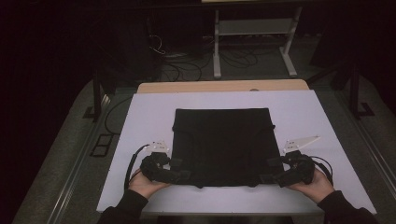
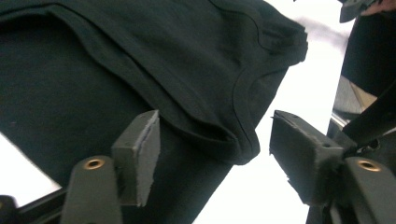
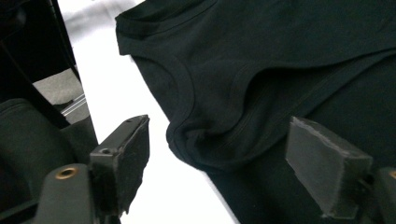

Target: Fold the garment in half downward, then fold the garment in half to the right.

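A black garment [image 1: 222, 144] lies folded flat in a square on the white board [image 1: 149, 112]. My left gripper [image 1: 180, 170] is at its near left corner and my right gripper [image 1: 270, 170] at its near right corner, both low over the board. In the left gripper view the left gripper [image 2: 215, 154] stands open, and a rounded fold of the garment [image 2: 140, 60] lies between the jaws without touching the pads. In the right gripper view the right gripper [image 3: 217, 158] is also open. A hemmed corner of the garment [image 3: 280, 56] sits loose between its jaws.
The white board rests on a wooden table [image 1: 219, 86] and has bare margins on every side of the garment. Beyond the table a grey metal stand [image 1: 254, 28] and loose cables [image 1: 187, 65] are on the dark floor. The person's forearms enter at the bottom edge.
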Demonstrator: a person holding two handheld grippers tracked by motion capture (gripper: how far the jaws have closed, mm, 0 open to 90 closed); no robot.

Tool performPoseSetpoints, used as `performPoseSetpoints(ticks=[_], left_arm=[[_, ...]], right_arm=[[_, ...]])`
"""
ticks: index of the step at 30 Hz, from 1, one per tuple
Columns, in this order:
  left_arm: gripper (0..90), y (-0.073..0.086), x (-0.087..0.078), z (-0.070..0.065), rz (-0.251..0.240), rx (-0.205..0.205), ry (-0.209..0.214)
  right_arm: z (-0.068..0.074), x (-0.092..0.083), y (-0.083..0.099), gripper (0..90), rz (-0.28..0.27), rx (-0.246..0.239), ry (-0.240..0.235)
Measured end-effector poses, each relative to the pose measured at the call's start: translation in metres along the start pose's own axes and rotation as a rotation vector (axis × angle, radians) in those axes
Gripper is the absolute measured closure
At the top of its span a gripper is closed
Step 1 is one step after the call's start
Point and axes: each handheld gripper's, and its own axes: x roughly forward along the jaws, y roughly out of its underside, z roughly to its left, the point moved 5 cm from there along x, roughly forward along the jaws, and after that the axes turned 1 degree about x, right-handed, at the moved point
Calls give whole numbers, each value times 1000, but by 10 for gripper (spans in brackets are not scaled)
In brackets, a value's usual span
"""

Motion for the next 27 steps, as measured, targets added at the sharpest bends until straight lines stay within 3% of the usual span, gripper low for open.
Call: performPoseSetpoints(ticks=[5,8,10,12,19,27], left_arm=[[203,1,-6,4,-30,-24,-12],[117,4,-7,9,-25,-42,-25],[55,6,-6,11,-23,-68,-30],[2,7,-7,14,-22,-89,-46],[0,11,-13,19,-43,-144,-63],[0,17,-17,22,-38,-166,-79]], right_arm=[[0,-1,-2,125,-20,-6,9],[0,0,-4,0,-20,-12,42],[-1,0,-6,0,-31,-19,87],[-1,-1,-9,0,-36,-19,90],[-3,3,-17,0,-31,-38,107],[-8,0,-25,0,-49,-41,114]])
